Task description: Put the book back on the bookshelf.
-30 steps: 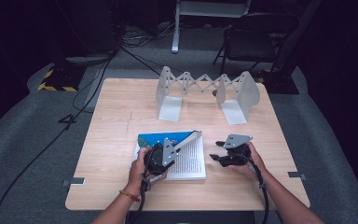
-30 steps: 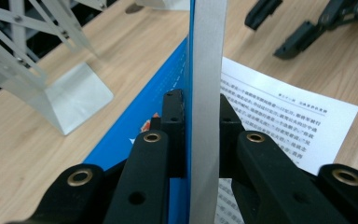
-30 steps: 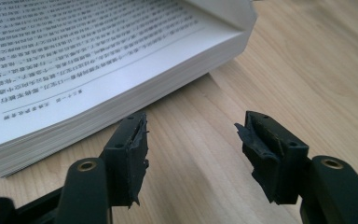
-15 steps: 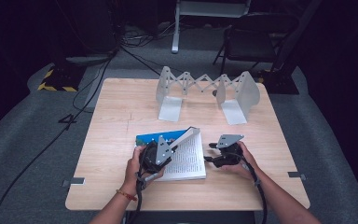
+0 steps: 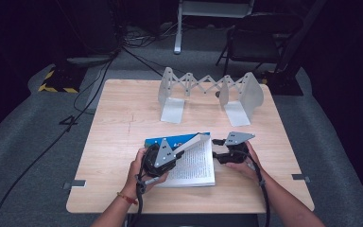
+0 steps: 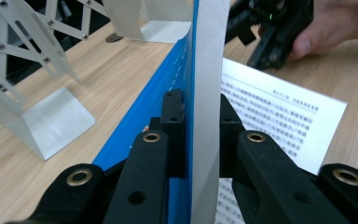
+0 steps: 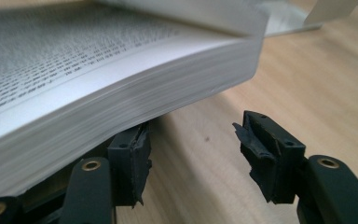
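The book lies open near the front edge of the counter, about midway along it, with its blue cover lifted clear of the printed pages. The left claw is clamped on the raised cover, one pad on each face, holding it on edge above the page block. The right claw sits at the book's right side, low on the counter beside the page block; its jaws stand apart with nothing pressed between them, and they have just been closing.
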